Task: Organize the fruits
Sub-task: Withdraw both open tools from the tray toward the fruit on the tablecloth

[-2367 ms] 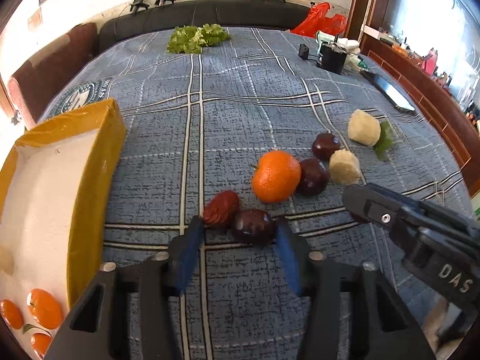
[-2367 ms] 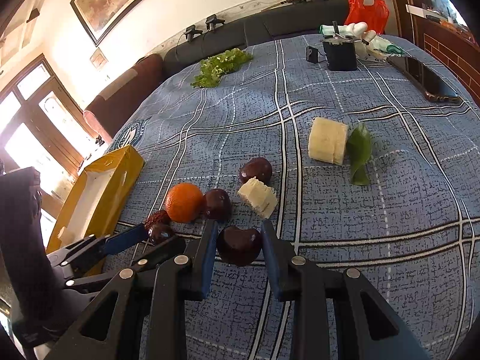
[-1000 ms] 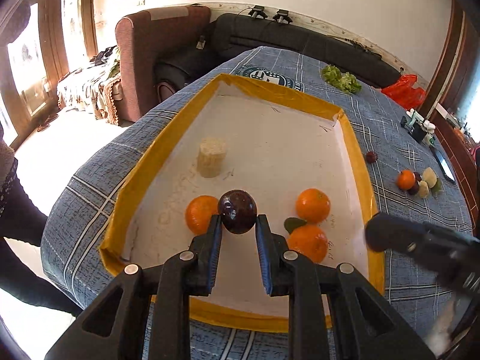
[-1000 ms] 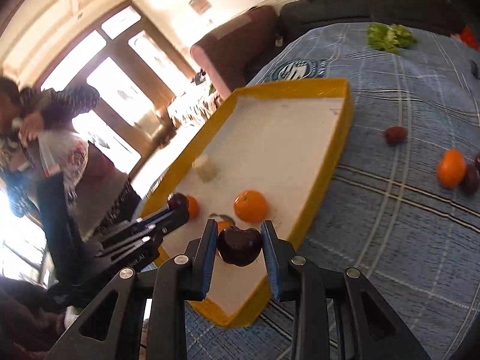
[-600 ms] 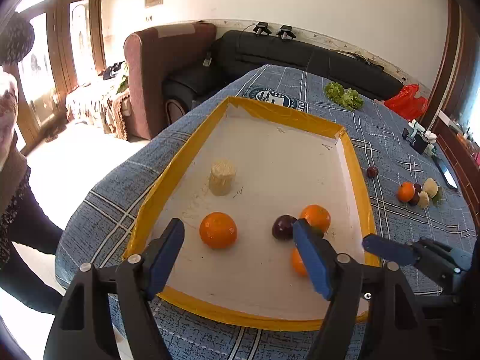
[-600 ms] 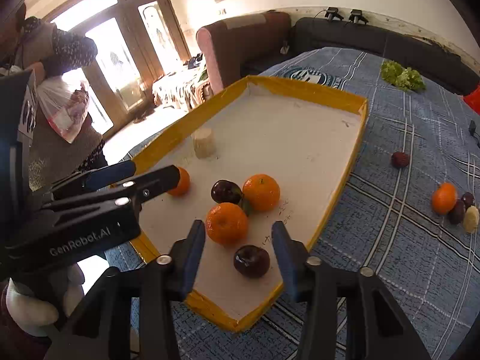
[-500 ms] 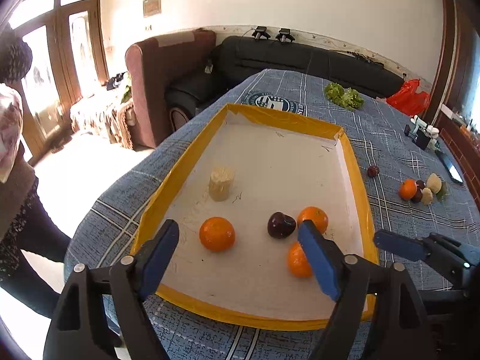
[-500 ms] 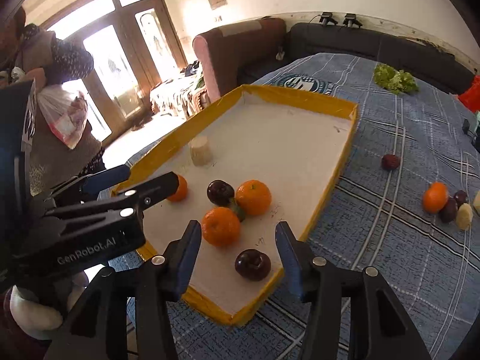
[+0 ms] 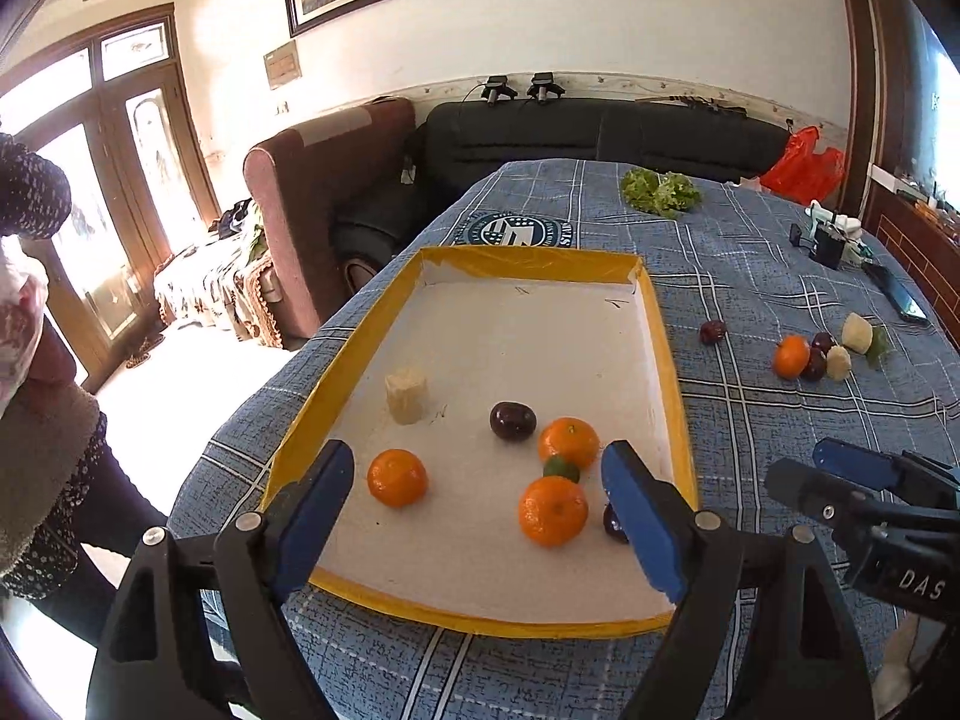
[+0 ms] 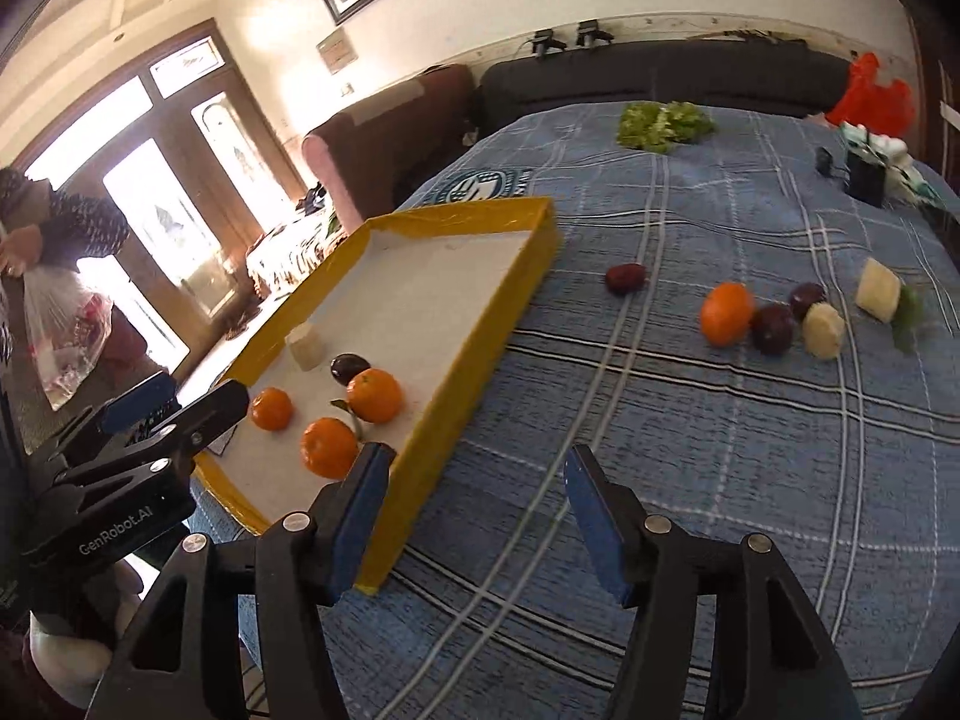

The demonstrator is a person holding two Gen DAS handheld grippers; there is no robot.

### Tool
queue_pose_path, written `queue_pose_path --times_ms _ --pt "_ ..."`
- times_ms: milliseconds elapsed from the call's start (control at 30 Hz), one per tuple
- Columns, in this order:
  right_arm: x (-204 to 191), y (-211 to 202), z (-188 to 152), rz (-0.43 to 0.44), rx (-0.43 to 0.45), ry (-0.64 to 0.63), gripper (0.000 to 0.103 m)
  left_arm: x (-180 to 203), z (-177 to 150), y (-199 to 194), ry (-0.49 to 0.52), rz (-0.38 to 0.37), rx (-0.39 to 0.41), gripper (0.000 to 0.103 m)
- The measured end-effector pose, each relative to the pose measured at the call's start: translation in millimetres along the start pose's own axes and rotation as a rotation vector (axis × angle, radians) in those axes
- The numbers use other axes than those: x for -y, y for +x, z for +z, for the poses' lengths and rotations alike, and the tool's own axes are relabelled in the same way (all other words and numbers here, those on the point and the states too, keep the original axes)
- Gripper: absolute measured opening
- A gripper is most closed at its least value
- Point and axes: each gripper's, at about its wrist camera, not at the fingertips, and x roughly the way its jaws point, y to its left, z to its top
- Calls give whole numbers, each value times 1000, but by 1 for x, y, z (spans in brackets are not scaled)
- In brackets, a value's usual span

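A yellow-rimmed white tray [image 9: 671, 372] [image 10: 498, 318] holds three oranges [image 9: 552, 510], a dark plum [image 9: 512, 420], a second plum [image 9: 613, 522] half hidden by my finger, and a pale banana chunk [image 9: 407, 396]. My left gripper [image 9: 480, 516] is open and empty above the tray's near end. My right gripper [image 10: 474, 510] is open and empty over the cloth just right of the tray. On the cloth lie a red date [image 10: 625, 278], an orange [image 10: 726, 313], two plums [image 10: 773, 327] and two pale chunks [image 10: 823, 331].
The table has a blue plaid cloth [image 10: 720, 450]. Lettuce [image 10: 663, 119], a black box [image 10: 865, 180] and a red bag [image 10: 873, 93] sit at the far end. A person [image 9: 24, 324] stands at the left. A sofa [image 9: 600, 132] is beyond the table.
Both grippers carried plums to the tray, opened and released them there. Since then both have drawn back and up; the right has swung right, over the cloth.
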Motion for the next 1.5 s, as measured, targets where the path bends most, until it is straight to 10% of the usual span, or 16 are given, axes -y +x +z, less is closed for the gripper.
queue_pose_path --times_ms 1200,1500 --pt "110 -29 -16 -91 31 243 69 47 -1 6 106 -20 -16 84" --pt "162 -53 -1 -181 71 304 69 62 9 19 94 -155 -50 84"
